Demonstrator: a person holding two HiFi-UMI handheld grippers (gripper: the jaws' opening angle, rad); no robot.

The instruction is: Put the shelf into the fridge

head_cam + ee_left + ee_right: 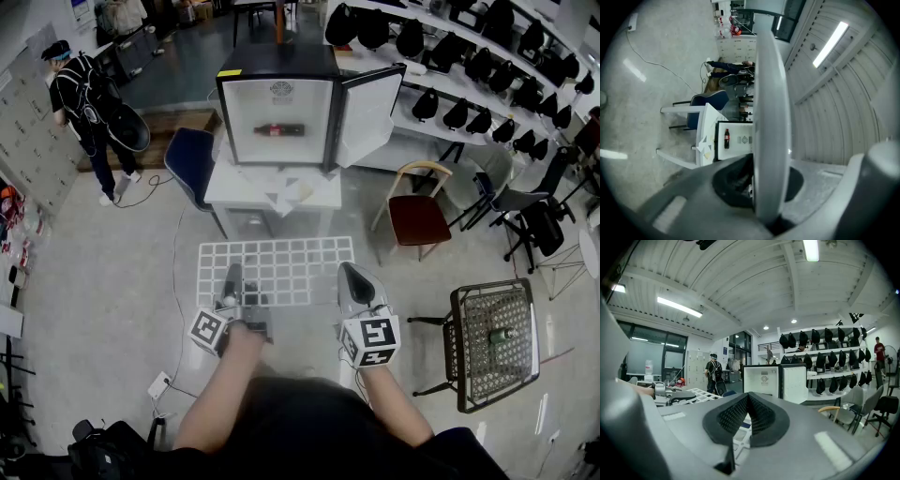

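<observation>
I hold the white wire shelf [277, 270] flat in front of me, over the floor and short of the fridge. My left gripper [232, 276] is shut on its near left edge, my right gripper [354, 277] on its near right corner. The black fridge [281, 117] stands on a white table [272, 195] ahead, door swung open to the right, a cola bottle [279, 129] lying inside. In the left gripper view the shelf [771, 117] shows edge-on between the jaws, the fridge [737, 139] beyond. In the right gripper view the pads [759, 416] meet over the shelf [701, 394].
A blue chair [192, 161] stands left of the table and a red-seated wooden chair [415, 214] right of it. A black mesh stand [492, 342] with a bottle is at my right. A person with a backpack [89, 103] stands far left. Wall racks [487, 66] hold dark bags.
</observation>
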